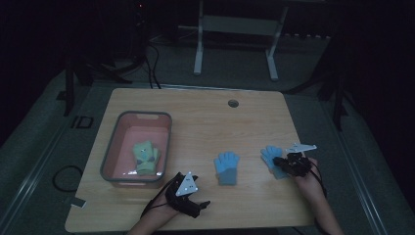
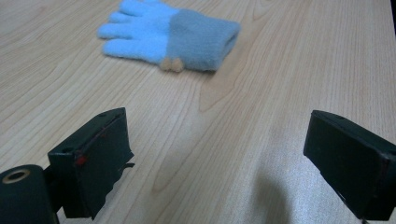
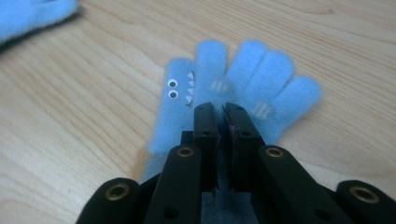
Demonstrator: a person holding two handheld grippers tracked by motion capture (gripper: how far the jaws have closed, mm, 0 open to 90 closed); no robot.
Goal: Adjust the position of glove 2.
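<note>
Right gripper (image 3: 219, 108) has jaws pinched nearly shut on the palm of the blue glove (image 3: 243, 84) directly under it, fingers pointing away along the jaw line, w/ 2nd glove (image 1: 227, 167) well off toward the wide-open, empty left gripper (image 1: 192, 205).

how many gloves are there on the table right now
3: a green glove in the pink bin, a blue glove mid-table, another blue one pinched by the right gripper. More may hide underneath.

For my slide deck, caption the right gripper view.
Right claw shut on blue monster glove lying on wooden table.
</note>
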